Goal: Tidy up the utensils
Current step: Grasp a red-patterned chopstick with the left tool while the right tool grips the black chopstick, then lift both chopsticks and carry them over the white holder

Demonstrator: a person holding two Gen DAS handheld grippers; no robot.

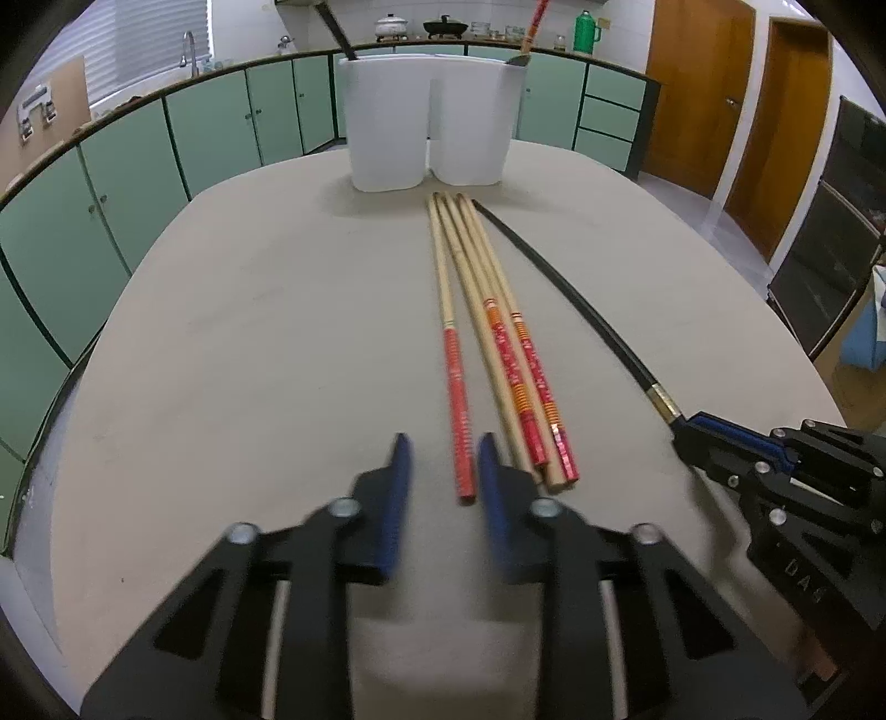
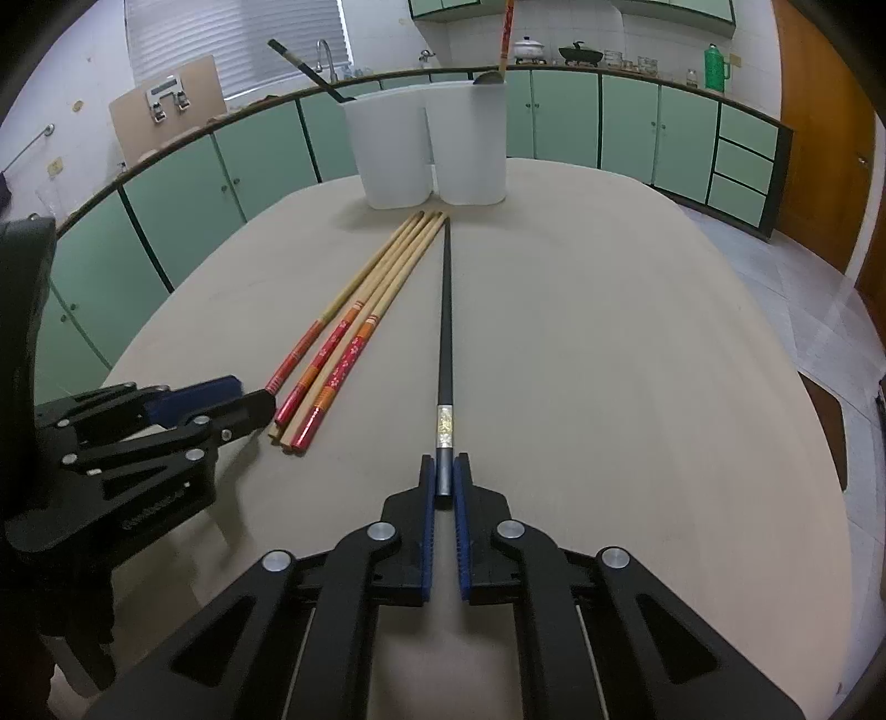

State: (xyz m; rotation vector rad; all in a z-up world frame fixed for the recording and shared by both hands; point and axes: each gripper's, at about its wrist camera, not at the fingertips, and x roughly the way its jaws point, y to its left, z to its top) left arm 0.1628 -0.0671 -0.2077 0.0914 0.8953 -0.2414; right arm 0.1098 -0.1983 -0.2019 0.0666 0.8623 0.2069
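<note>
Evidently sorting by kind. Right gripper (image 2: 444, 462) pressed together on the butt of the black chopstick (image 2: 446, 332), gripping just behind its patterned metal band (image 2: 444, 426), probably so as to leave the long tapered shaft free to tip point-first into a pot. Left gripper (image 1: 444, 443) spread to either side of the red-ended chopstick (image 1: 451, 354), with a clear gap at the left pad and no pinch yet, though blurred. Taken at the thick end as well, presumably for the same reason, and singled out from the other three bamboo chopsticks (image 1: 509, 354) lying touching just beside it. All of them flat on the matte beige table (image 1: 249, 332), tips fanned together towards the white utensil holder (image 1: 387, 127) at the far edge. Smooth plastic there, two rounded compartments joined side by side, already sorted by the look of it: a black chopstick (image 1: 338, 33) leaning out of the left compartment, a red-patterned one (image 1: 534, 27) with a spoon in the right. Pale round bamboo on the table, slim and tapering, with glossy red and orange banding at the handles; dark lacquer-like finish on the black one. Blue ribbed pads on black jaws, suited to thin, slippery sticks.
</note>
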